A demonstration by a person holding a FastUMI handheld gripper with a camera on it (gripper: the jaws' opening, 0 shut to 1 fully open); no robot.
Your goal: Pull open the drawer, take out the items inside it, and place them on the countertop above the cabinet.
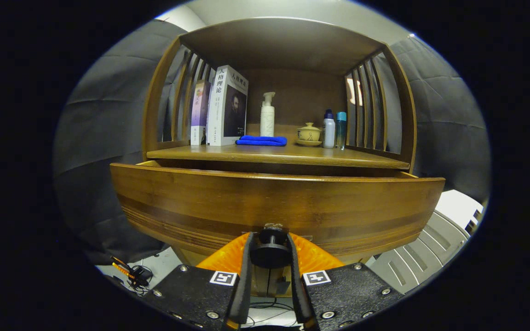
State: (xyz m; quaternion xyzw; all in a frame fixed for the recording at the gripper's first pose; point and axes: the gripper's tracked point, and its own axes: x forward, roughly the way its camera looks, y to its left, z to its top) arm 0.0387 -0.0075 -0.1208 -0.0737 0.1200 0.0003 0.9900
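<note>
Wooden drawer (274,202), frame centre, pulled partly out. Gripper (270,250) at lower centre, clamped on drawer knob (270,248). Risk: knob slipping from fingers if the pull runs off-axis; contents hidden.

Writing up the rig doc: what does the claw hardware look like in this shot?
The claw has two flat, dark, textured body plates studded with round silver screws. Each plate carries a small square black-and-white fiducial marker near its inner front corner. Two slim fingers extend forward.
</note>
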